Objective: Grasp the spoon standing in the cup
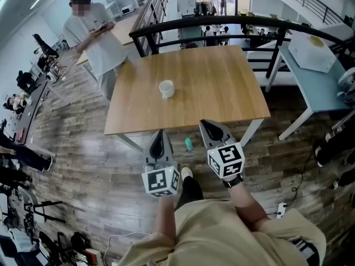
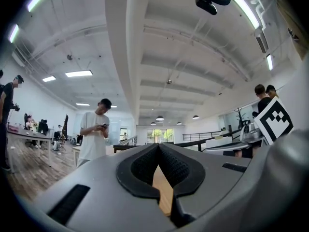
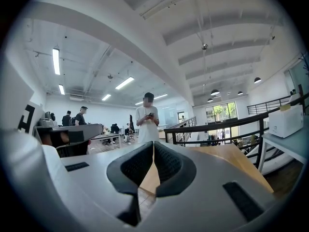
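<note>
Left tool [image 1: 161, 133] and right tool [image 1: 204, 124], both pinched together, empty, at table [image 1: 222, 93] edge, cup [image 1: 166, 88] beyond

The head view looks steeply down from high up onto the wooden table [image 1: 222, 87] and the floor. The left gripper [image 1: 160, 132] and right gripper [image 1: 204, 123] show low in it. Each gripper view sits close behind its own jaws, facing across the room and up to the ceiling. All 3 views share the table and the person in the white shirt [image 1: 95, 35].
</note>
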`<state>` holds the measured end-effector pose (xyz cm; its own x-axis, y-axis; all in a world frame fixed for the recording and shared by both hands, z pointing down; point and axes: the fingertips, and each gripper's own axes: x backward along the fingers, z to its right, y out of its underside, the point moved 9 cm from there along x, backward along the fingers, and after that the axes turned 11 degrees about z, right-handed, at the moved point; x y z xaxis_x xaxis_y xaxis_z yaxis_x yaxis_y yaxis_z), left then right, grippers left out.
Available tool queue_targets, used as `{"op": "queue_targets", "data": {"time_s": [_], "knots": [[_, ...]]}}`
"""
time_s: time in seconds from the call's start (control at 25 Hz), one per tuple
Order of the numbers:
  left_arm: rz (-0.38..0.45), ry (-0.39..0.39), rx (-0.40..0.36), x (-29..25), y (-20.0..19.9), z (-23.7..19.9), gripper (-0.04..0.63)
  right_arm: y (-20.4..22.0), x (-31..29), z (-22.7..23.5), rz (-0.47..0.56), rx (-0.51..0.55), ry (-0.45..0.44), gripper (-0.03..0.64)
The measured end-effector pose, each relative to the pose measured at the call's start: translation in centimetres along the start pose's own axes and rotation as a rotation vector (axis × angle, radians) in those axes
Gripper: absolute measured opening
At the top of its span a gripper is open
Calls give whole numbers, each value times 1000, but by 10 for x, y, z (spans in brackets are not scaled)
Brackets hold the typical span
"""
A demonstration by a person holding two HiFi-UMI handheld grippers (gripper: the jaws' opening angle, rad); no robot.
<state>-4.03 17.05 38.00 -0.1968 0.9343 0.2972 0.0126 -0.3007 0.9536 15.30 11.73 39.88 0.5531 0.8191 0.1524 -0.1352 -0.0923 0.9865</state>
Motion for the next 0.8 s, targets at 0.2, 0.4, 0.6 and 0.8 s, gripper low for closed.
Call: {"op": "queue_targets", "data": {"time_s": [0.2, 0.4, 0.6, 0.8], "knots": [[-8, 23, 22, -52, 19, -28, 6, 5, -54, 13, -12, 13, 11, 18], [14, 34, 28, -106, 27, -62, 6, 1, -112, 21, -9, 29, 14, 18], [28, 50, 43, -157, 38, -99, 6, 5, -171, 23, -17, 41, 12, 18], [30, 70, 55, -205, 54, -137, 6, 13, -230, 25, -18, 53, 11, 18]]}}
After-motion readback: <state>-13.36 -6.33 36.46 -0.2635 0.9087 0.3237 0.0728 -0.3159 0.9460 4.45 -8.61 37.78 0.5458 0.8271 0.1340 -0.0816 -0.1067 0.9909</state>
